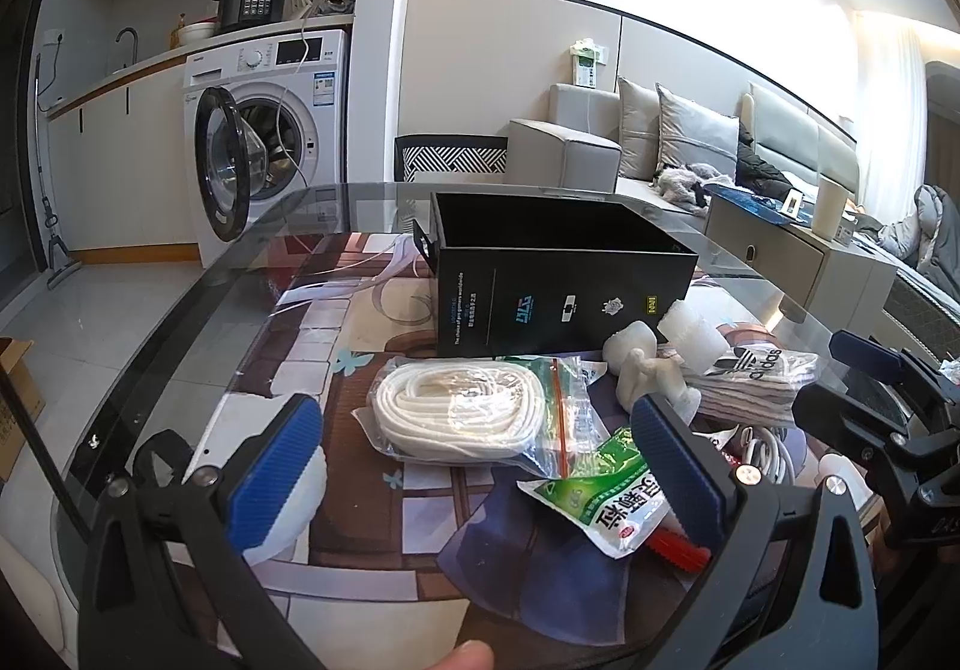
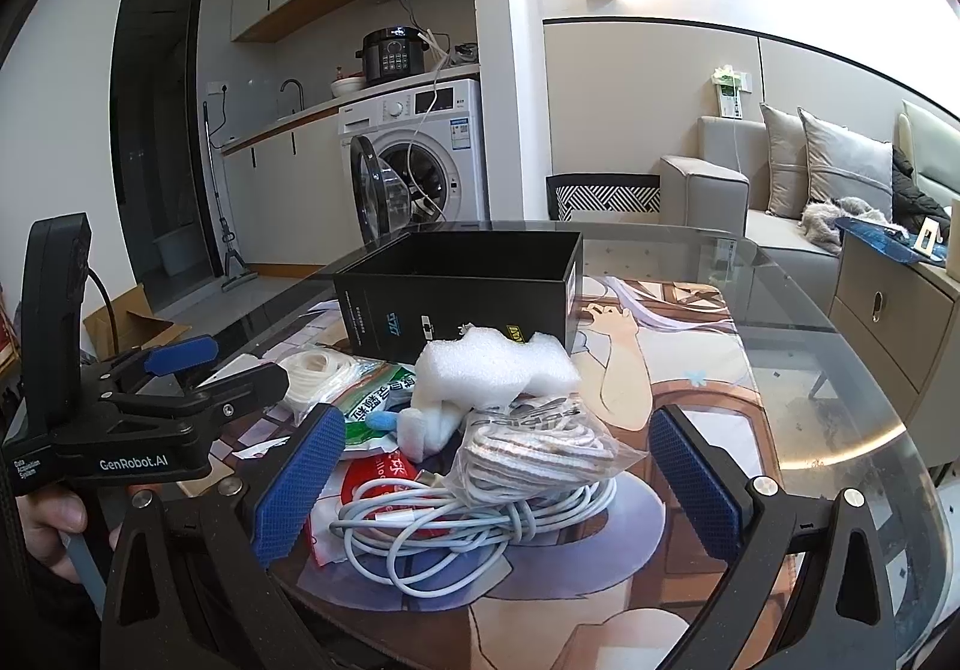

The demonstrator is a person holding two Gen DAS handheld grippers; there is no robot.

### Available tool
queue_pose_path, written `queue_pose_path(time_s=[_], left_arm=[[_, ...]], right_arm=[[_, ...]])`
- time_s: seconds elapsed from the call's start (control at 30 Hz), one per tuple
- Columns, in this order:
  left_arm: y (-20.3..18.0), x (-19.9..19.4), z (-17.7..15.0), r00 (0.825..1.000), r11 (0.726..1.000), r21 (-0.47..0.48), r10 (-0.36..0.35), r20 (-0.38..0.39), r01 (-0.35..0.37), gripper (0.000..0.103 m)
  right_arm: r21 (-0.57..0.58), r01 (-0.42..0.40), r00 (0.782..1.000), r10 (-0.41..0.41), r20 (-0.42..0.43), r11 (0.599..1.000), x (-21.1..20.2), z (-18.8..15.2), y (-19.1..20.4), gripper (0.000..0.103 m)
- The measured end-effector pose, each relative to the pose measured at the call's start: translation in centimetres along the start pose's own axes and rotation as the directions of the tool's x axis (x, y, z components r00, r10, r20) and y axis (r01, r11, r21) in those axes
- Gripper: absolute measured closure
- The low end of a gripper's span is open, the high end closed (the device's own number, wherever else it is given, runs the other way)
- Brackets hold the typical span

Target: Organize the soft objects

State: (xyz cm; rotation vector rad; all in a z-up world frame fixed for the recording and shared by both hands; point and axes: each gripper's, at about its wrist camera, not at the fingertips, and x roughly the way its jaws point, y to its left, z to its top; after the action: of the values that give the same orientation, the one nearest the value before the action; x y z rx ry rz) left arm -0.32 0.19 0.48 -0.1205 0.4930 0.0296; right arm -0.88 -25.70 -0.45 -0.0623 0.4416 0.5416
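A pile of soft items lies in front of an open black box (image 1: 558, 280) on a glass table. In the left wrist view I see a bagged coil of white rope (image 1: 462, 418), a green packet (image 1: 606, 490), white foam (image 1: 690, 334) and bagged striped socks (image 1: 756, 382). My left gripper (image 1: 474, 460) is open just above the table, short of the rope bag and the packet. The right wrist view shows the foam (image 2: 498, 370), the socks bag (image 2: 540, 448) and a coiled white cable (image 2: 456, 526). My right gripper (image 2: 498, 484) is open, and the cable and socks lie between its fingers.
The box (image 2: 462, 292) stands at the back of a printed mat. A white round item (image 1: 294, 496) sits under the left finger. The table's curved glass rim (image 1: 180, 322) runs close on the left. An open washing machine (image 1: 264, 142) and a sofa (image 1: 660, 148) stand beyond.
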Motion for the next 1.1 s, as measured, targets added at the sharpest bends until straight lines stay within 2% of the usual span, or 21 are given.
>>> queue_pose_path(time_s=[1.1], left_arm=[[0.12,0.05,0.07,1.0,1.0,-0.002,0.002,-0.001,-0.002,0.0]], right_arm=[[-0.011,-0.01,1.0,0.01,-0.002,1.0,-0.14,-0.05,0.25,0.0]])
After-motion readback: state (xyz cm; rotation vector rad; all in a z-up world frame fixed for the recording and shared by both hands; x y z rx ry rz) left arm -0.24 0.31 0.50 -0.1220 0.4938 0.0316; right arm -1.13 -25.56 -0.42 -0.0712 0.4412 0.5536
